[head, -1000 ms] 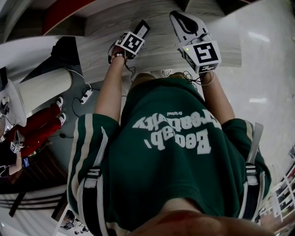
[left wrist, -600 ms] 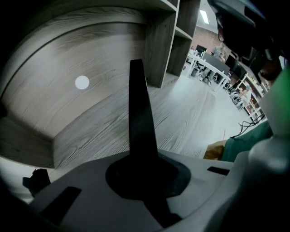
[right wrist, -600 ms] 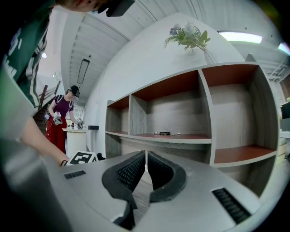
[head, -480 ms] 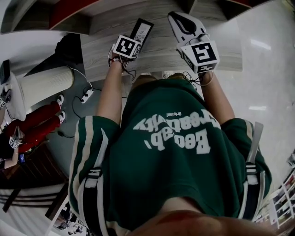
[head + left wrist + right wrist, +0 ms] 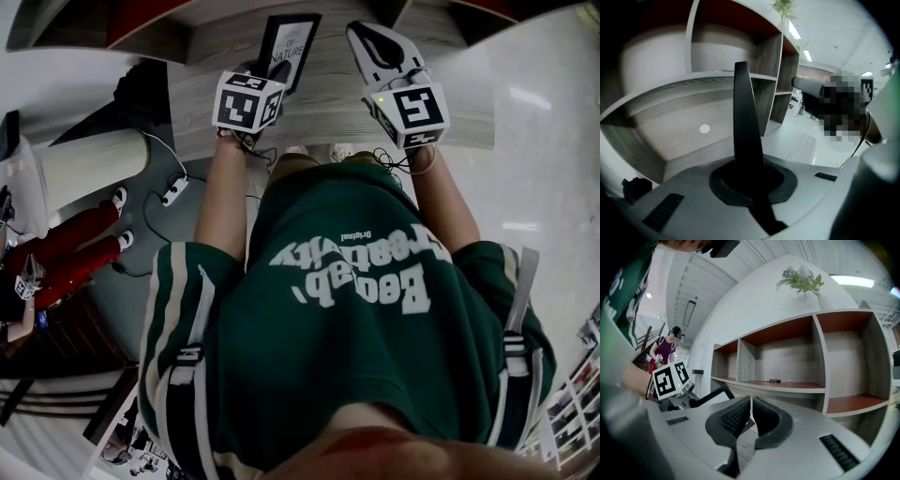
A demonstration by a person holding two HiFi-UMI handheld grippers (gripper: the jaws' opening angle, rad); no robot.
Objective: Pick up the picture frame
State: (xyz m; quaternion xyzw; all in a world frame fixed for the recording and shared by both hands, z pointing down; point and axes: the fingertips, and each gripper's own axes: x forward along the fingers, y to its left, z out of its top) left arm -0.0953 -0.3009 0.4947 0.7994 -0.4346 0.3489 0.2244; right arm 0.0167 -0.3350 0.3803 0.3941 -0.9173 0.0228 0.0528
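My left gripper (image 5: 749,185) has hold of the picture frame (image 5: 743,117). The pads are almost together, with the frame's lower edge pinched between them. From there the frame stands straight up out of my jaws, edge-on, a thin dark blade. In the head view the frame (image 5: 289,45) reaches out ahead of my left gripper (image 5: 267,80), its printed face up, over the pale wooden shelf board (image 5: 328,98).

My right gripper (image 5: 750,404) has its jaws shut pad against pad with nothing between them. It points about level at the shelf unit (image 5: 820,357), whose open compartments lie straight ahead of the jaws. Off to the left of those jaws I see my left gripper's marker cube (image 5: 670,378). In the head view the right gripper (image 5: 370,42) sits beside the frame, apart from it.
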